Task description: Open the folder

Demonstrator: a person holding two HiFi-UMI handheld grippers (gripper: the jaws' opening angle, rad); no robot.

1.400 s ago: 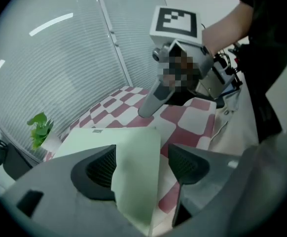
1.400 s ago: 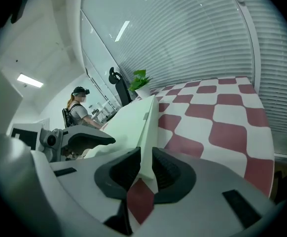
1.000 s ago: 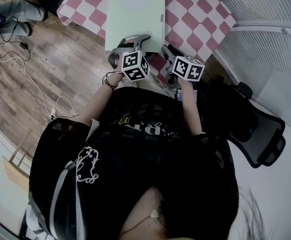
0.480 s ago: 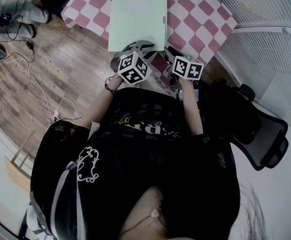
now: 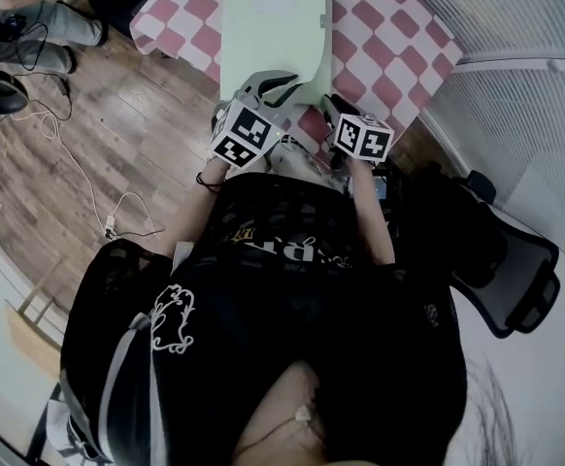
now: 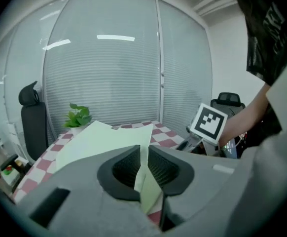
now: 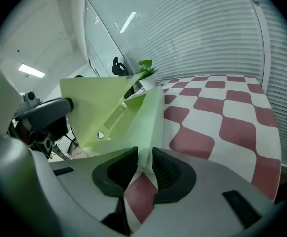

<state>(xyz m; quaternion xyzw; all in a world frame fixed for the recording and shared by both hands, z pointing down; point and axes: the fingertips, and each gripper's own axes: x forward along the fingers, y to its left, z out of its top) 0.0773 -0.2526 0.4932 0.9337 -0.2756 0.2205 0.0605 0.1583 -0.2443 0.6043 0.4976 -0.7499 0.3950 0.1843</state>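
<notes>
A pale green folder [image 5: 273, 17] lies on the red-and-white checked table [image 5: 384, 42]. My left gripper [image 5: 281, 78] is at the folder's near edge. Its jaws are closing, and the pads [image 6: 128, 166] pinch the top cover [image 6: 101, 138], which is raised off the sheet below. My right gripper [image 5: 329, 100] is at the near right corner, shut on the lower cover [image 7: 151, 117]. In the right gripper view the folder gapes open, with the raised cover [image 7: 91, 105] slanting up to the left gripper [image 7: 45, 115].
A small potted plant [image 6: 78, 115] stands at the table's far end. Blinds run along the wall behind it. A black office chair [image 5: 515, 260] is at the right. Cables [image 5: 59, 153] lie on the wooden floor, where another person [image 5: 30, 17] sits at top left.
The left gripper's jaws went from wide open to pinching the folder's near edge, and it rose, lifting the top cover. The right gripper stayed put.
</notes>
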